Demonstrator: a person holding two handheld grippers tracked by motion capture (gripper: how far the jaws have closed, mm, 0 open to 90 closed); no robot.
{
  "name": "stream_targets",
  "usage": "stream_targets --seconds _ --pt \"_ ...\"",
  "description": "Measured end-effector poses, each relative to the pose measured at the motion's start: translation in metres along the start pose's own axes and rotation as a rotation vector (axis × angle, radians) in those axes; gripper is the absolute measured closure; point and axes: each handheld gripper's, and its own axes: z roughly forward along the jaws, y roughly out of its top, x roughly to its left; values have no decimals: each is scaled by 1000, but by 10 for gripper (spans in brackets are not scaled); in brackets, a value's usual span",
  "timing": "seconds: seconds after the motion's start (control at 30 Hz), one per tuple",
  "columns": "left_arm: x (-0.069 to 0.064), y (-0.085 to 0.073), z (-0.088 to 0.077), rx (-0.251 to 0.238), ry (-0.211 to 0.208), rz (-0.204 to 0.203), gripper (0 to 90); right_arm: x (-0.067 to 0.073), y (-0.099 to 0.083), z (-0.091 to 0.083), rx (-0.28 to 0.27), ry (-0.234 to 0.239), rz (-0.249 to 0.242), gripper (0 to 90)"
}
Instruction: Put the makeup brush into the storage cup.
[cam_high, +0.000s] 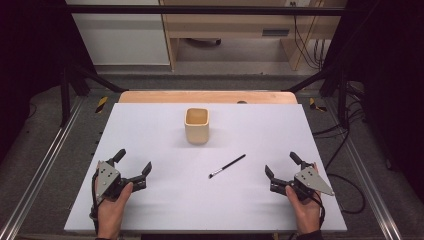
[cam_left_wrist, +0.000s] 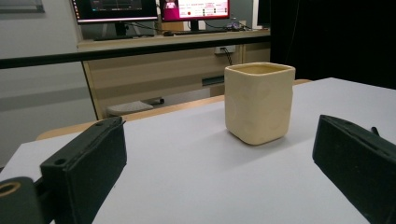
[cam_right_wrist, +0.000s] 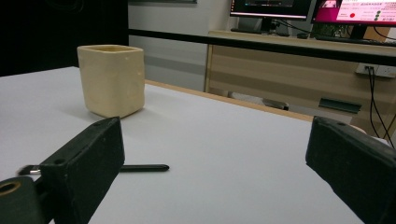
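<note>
We see the left tongs (cam_high: 134, 164) and right tongs (cam_high: 282, 163) both spread wide, gripping nothing, resting low on the white worktop (cam_high: 150, 130). A slim black brush (cam_high: 227, 166) lies between them, nearer the right tongs; the cream square ceramic cup (cam_high: 196, 125) stands beyond it.

No legible text, label or number anywhere.

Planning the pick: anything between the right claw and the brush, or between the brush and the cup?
Nothing visible. The right claw is open, with bare table between it and the brush. The stretch from brush to cup is bare too.
</note>
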Motion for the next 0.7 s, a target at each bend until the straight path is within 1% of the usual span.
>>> stream_targets --seconds 0.1,0.17,0.23,0.3,0.4,0.47,0.5,0.57,0.6,0.67,0.7 --pt "0 0 1 10 -10 -10 26 0 0 0 -1 -1 2 47" --pt "-1 0 1 19 -24 -21 25 -1 0 -1 -1 -5 6 47" --pt "-2 0 1 23 -28 -22 25 -1 -1 -1 0 -5 3 46" --pt "-3 0 2 34 -44 -30 25 -1 0 -1 0 -7 5 45" --pt "-3 -1 3 39 -48 -31 25 -1 0 -1 5 -11 3 39" --pt "-3 -2 4 53 -57 -28 25 -1 -1 -1 7 -19 -1 22" --pt "-3 -3 5 63 -62 -28 25 -2 -1 -1 11 -32 3 20" --pt "-5 -2 7 80 -85 -27 25 -3 0 -2 24 -47 10 22" --pt "-5 -2 7 80 -85 -27 25 -3 0 -2 24 -47 10 22" --pt "-8 -2 9 82 -121 -48 25 -3 0 -2 34 -48 13 21" --pt "-9 -2 11 92 -124 -44 26 -3 0 -2 40 -44 16 21"
